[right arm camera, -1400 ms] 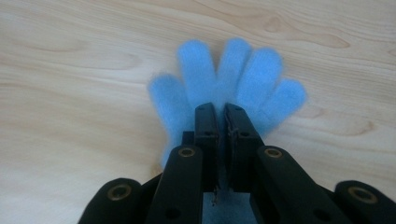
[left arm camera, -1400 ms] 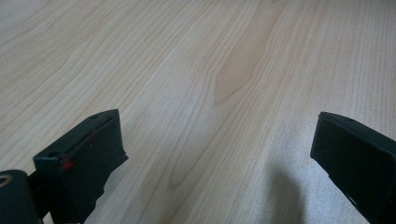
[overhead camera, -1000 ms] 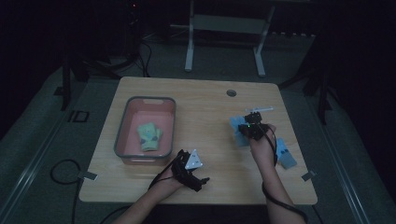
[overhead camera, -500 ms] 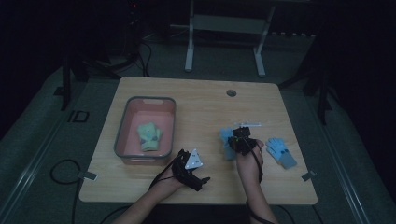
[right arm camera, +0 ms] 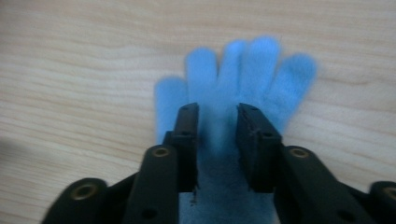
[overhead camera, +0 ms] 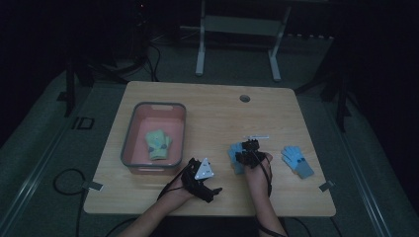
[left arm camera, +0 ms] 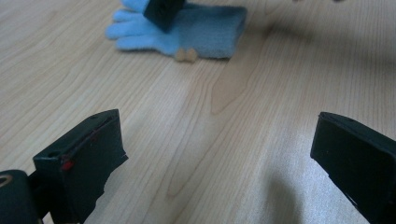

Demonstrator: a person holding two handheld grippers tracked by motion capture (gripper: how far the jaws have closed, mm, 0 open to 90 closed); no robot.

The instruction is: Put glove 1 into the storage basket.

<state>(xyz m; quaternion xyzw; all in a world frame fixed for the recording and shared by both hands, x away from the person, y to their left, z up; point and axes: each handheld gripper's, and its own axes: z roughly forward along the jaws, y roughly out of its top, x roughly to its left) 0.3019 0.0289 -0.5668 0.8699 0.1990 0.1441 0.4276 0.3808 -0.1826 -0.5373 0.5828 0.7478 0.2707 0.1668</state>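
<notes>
A light blue glove [right arm camera: 252,60] lies flat on the wooden table [overhead camera: 222,113], fingers spread, just right of centre [overhead camera: 233,157]. My right gripper [right arm camera: 217,116] points down onto its palm. Its jaws have just been opening, and they stand a little apart with the palm showing in the gap, so they are open. From above, my right gripper [overhead camera: 248,149] covers most of that glove. My left gripper [left arm camera: 219,140] rests wide open and empty on the table, facing the same glove [left arm camera: 187,28]. In the high view my left gripper [overhead camera: 207,177] sits near the front edge.
A second blue glove [overhead camera: 296,161] lies to the right of my right hand. A pink tray [overhead camera: 129,136] at the left holds a green glove [overhead camera: 158,144]. A round hole [overhead camera: 244,98] marks the table's far side. Dark floor and stands surround the table.
My right gripper came down and to the left with the blue glove, which now lies flat on the table with the jaws parted over it. My left gripper stayed put.
</notes>
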